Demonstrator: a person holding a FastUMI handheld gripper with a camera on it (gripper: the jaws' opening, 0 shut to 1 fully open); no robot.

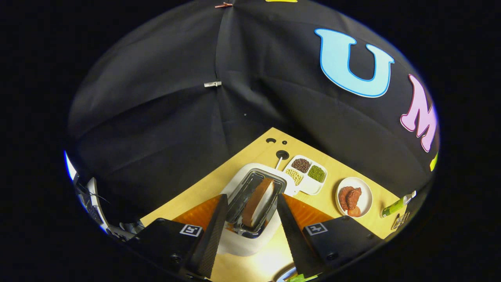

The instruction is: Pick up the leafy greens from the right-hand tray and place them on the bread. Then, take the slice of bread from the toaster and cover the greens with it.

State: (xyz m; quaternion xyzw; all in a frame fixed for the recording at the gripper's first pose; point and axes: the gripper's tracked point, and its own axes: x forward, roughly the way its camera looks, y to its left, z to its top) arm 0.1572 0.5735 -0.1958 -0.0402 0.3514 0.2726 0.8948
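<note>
A pale wooden desk [250, 156] carries a few odd bits. Toward its back sits a white divided dish [307, 175] with three filled wells: dark brown beans, green beans and pale yellowish ones. A bare fourth well lies at the near side. Just beside it to the right stands a round white plate [354, 196] holding reddish-brown lumps of food, with a small orange piece at its near rim. Further right, near the desk's edge, a green tube with a white cap [398, 205] lies on its side. Dark round holes [282, 154] mark the desk's far corner, and black cloth hangs behind it all.
</note>
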